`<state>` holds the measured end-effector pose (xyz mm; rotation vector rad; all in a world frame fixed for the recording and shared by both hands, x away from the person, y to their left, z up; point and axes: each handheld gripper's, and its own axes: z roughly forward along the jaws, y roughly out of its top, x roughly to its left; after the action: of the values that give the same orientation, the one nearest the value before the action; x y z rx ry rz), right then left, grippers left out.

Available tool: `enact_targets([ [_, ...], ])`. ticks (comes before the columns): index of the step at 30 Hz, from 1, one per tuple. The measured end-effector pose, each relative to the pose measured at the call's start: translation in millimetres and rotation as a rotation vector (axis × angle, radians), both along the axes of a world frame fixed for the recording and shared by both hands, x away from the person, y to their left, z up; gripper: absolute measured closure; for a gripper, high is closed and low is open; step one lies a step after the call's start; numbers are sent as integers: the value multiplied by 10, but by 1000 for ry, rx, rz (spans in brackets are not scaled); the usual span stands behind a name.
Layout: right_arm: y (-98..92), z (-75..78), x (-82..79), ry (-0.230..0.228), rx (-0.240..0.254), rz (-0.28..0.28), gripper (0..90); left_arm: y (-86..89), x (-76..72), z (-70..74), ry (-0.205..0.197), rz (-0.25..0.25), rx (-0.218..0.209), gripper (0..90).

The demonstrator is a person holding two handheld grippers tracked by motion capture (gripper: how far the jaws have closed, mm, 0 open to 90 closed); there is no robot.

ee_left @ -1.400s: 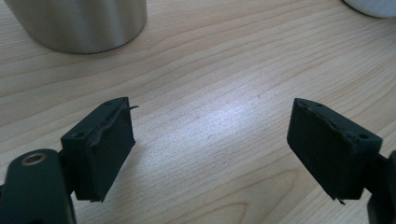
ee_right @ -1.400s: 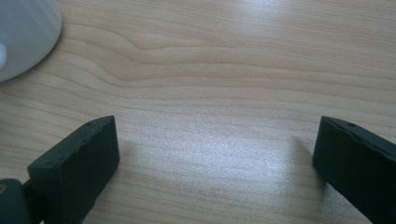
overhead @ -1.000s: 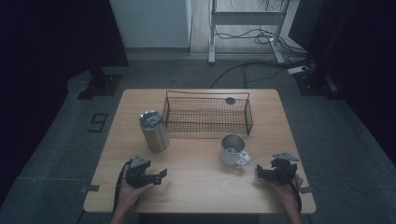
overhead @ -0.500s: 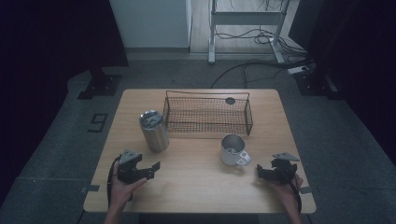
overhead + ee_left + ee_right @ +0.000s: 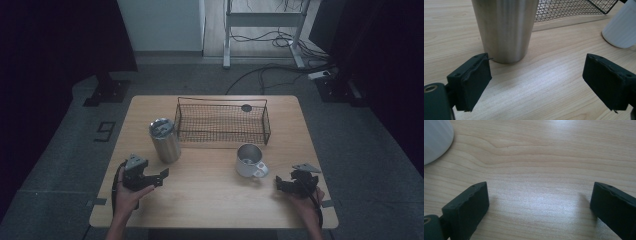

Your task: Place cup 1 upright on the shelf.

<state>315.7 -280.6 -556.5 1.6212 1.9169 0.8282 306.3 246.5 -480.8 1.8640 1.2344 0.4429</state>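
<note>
A steel tumbler (image 5: 164,140) with a lid stands on the left of the wooden table (image 5: 210,200). In the left gripper view the tumbler (image 5: 505,27) rises just beyond the jaws. My left gripper (image 5: 160,176) (image 5: 536,72) hovers low before it. It is open, its jaws have just been opening, and nothing is between them. A white mug (image 5: 249,161) (image 5: 621,27) sits right of centre. My right gripper (image 5: 280,184) (image 5: 539,200) rests near the front right edge, open over bare wood. Its jaws have just been closing slightly around nothing. The mug's edge (image 5: 434,137) lies at far left in the right gripper view.
A black wire basket (image 5: 222,122) (image 5: 574,7) stands across the back middle of the table, holding a small dark round object (image 5: 246,107). Bare wood lies between the two grippers. Beyond the table are a dark floor, cables and a metal frame.
My left hand has shifted left and lifted a little, and its jaws have spread apart. The right hand has stayed where it was.
</note>
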Motion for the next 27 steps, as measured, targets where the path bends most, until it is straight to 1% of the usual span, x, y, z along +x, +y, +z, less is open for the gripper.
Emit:
enact_targets([
  [2, 0, 0, 0, 0, 0, 0, 20, 13, 23, 1, -1, 7, 1, 70],
  [5, 0, 0, 0, 0, 0, 0, 20, 40, 68, 19, -5, 16, -9, 63],
  [9, 0, 0, 0, 0, -1, 0, 20, 50, 109, 37, -13, 12, -11, 56],
  [13, 0, 0, 0, 0, 0, 0, 20, 59, 162, 86, -20, 3, -11, 50],
  [21, 0, 0, 0, 0, -1, -1, 21, 51, 239, 112, -15, 3, 4, 47],
  [27, -1, 1, -1, 1, -2, -3, 22, 48, 295, 112, -16, 2, -2, 44],
])
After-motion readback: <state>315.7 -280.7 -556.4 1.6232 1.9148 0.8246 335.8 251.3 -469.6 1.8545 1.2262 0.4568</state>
